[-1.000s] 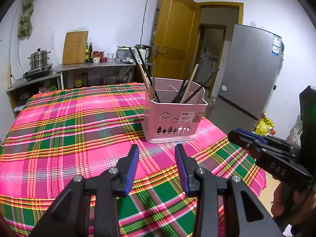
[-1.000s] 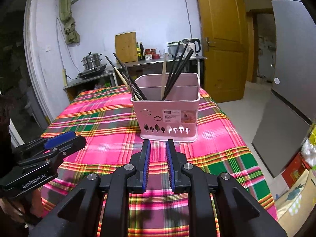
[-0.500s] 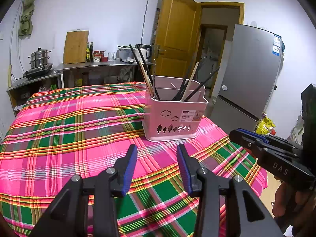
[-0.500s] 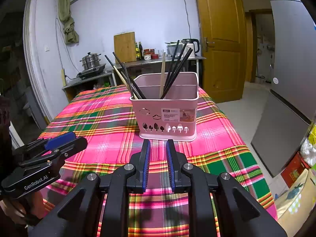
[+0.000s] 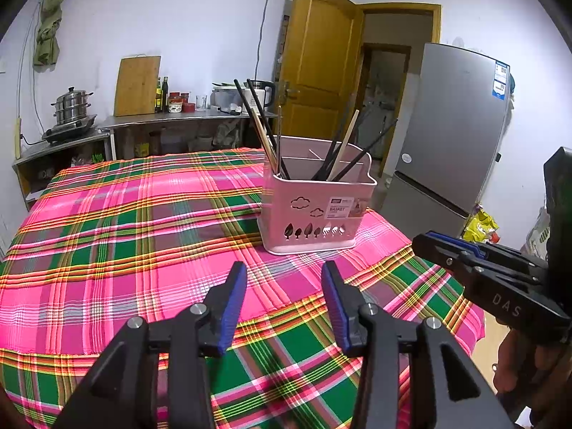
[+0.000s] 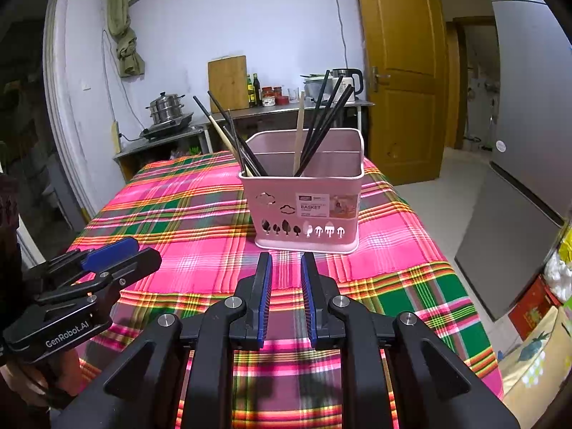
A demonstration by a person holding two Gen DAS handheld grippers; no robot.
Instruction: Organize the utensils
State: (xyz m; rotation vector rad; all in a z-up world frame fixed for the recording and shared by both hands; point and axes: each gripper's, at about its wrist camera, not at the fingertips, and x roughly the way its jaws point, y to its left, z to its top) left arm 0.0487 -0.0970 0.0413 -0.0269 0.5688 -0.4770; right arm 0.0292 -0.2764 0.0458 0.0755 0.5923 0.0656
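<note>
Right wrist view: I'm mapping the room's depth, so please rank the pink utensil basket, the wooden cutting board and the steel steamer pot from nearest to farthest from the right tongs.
1. Pink utensil basket: on the plaid table, just ahead of the right tongs.
2. Steel steamer pot: on the low counter, back left.
3. Wooden cutting board: leaning against the far wall.
</note>
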